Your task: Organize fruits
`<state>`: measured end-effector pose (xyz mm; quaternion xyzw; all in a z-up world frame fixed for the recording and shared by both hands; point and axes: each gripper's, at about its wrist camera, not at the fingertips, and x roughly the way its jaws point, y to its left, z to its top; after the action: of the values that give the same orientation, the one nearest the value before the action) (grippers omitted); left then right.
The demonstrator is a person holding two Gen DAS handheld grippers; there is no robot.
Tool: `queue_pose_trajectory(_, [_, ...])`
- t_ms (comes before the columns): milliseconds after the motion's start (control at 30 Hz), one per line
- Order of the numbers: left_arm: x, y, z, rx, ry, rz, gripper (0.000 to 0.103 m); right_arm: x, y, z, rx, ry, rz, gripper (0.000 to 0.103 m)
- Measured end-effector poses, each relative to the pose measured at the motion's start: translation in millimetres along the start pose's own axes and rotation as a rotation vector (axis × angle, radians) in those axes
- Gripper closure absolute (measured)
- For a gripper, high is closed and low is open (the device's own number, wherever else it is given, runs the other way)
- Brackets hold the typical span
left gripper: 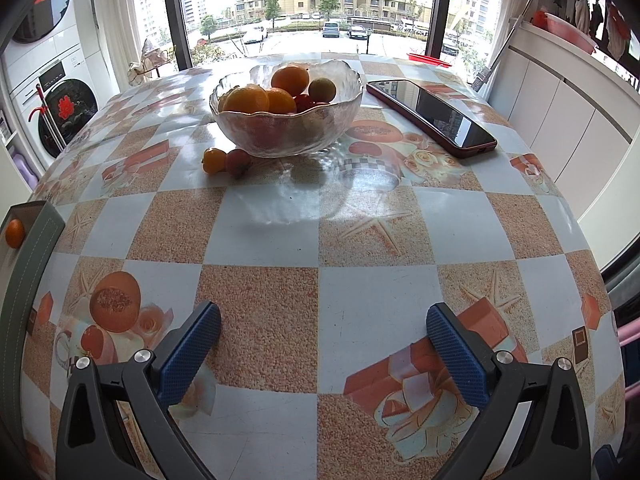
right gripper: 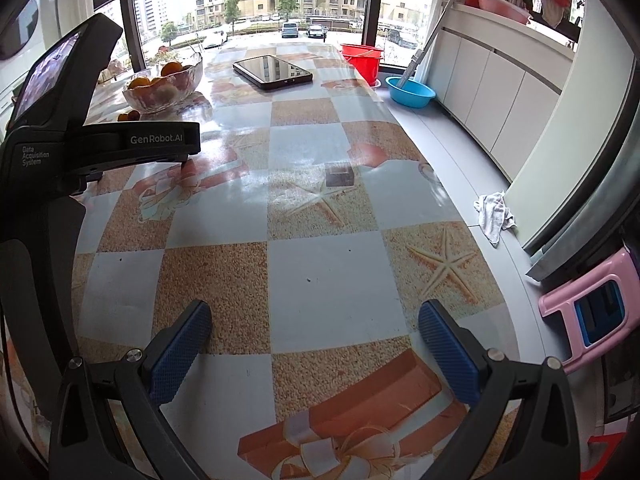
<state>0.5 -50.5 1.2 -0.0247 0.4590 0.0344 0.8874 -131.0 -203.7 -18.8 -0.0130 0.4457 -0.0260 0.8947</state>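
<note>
Far left, 1 small orange sits in a box at the counter edge. Next, a kumquat and red fruit touch beside the glass fruit bowl. Phone right. Left gripper and right gripper hover, jaws spread, holding nothing.

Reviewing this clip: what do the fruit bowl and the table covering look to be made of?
The fruit bowl looks like clear textured glass: the fruit shows through its wavy-rimmed wall, and it throws bright rippled light on the table. The table covering seems to be glossy printed vinyl or oilcloth: its checkered pattern with starfish and gift boxes mirrors the window glare. Neither is certain from looks alone.
</note>
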Motion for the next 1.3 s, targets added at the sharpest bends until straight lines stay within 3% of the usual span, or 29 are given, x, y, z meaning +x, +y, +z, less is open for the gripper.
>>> queue_pose_trajectory(367, [0,0,0,0.000,0.000,0.000,0.000,-1,-1,-2,0.001,-0.002,-0.003,0.000])
queue_pose_trajectory(600, [0,0,0,0.000,0.000,0.000,0.000,4,1,10,0.061,0.101,-0.038,0.000])
queue_pose_trajectory(800, [0,0,0,0.000,0.000,0.000,0.000,3,4,4,0.084,0.017,-0.056,0.000])
queue_pose_trajectory(1300, [0,0,0,0.000,0.000,0.000,0.000,1,2,3,0.084,0.004,-0.054,0.000])
